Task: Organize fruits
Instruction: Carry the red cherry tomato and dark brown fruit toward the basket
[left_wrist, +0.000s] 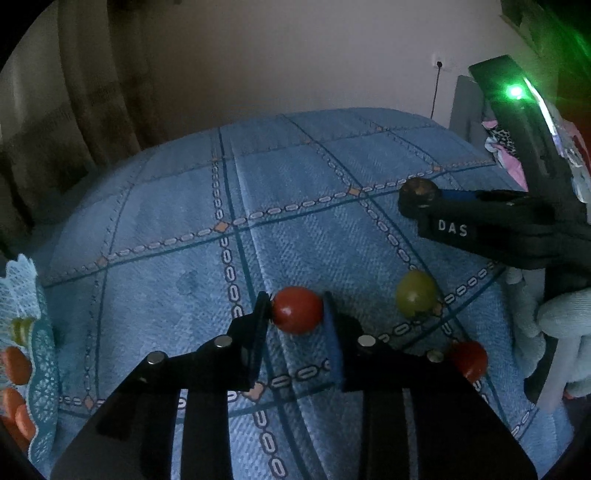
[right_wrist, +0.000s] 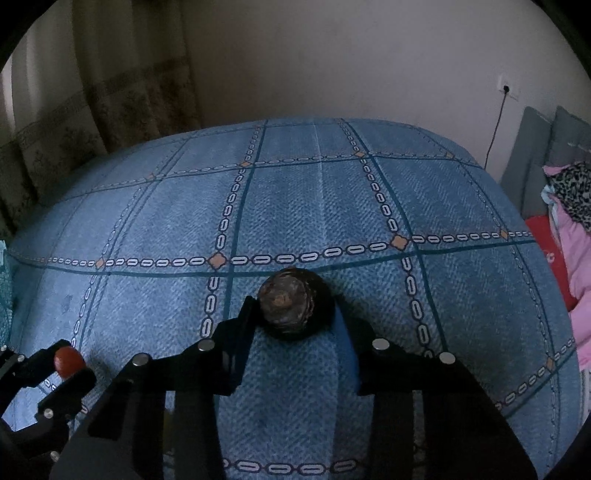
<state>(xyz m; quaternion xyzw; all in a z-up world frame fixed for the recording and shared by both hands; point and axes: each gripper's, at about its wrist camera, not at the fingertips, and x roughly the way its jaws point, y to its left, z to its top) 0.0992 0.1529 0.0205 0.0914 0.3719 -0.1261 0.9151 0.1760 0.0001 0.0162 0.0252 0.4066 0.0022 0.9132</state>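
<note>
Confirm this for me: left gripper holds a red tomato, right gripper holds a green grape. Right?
Not quite. The left gripper does hold the red tomato, but the right gripper holds a dark brown fruit, as the right wrist view shows.
</note>
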